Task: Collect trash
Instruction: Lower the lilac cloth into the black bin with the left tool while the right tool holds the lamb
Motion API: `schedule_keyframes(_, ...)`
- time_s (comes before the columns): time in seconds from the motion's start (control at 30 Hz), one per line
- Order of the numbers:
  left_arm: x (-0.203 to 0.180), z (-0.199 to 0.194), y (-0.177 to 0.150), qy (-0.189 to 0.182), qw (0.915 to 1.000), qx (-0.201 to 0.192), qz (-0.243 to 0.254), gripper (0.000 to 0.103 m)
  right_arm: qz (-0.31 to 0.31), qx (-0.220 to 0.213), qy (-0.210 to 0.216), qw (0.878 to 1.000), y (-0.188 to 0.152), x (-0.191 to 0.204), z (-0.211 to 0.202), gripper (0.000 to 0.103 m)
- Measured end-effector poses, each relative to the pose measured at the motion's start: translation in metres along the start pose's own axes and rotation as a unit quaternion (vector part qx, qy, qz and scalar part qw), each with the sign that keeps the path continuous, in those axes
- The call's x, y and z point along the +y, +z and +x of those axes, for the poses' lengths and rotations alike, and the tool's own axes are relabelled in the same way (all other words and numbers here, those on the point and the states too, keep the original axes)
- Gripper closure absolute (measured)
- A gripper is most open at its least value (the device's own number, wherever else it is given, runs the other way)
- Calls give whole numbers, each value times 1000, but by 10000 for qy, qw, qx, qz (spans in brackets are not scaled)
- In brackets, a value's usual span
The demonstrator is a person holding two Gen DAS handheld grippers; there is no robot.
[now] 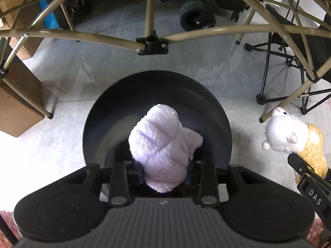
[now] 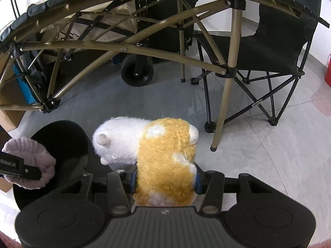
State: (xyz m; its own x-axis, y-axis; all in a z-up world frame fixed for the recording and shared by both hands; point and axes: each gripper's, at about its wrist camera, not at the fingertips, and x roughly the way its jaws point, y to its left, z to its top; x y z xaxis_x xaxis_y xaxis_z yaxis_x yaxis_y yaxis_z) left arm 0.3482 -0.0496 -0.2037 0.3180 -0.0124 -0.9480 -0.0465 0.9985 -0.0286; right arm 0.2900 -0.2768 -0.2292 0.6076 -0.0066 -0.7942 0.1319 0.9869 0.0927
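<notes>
My left gripper is shut on a fluffy pale lilac cloth and holds it over the open mouth of a round black bin. My right gripper is shut on a white and yellow plush sheep, held above the floor just right of the bin. The sheep and the right gripper's finger show at the right of the left wrist view. The lilac cloth and the left gripper show at the left of the right wrist view.
A tan folding table frame spans overhead with legs on the grey tile floor. A black folding chair stands to the right. A cart wheel, cardboard boxes and a blue item lie behind and left.
</notes>
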Motion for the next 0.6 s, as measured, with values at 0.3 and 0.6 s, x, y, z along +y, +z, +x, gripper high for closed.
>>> schedule_keyframes(0.3, -2, 8, 1, 37, 9999, 114, -61, 69, -32, 92, -14, 10000, -2, 1, 4, 56)
schedule_keyframes(0.6, 3, 6, 2, 29, 9998, 109, -175, 54, -86, 67, -13, 9999, -2, 1, 4, 56)
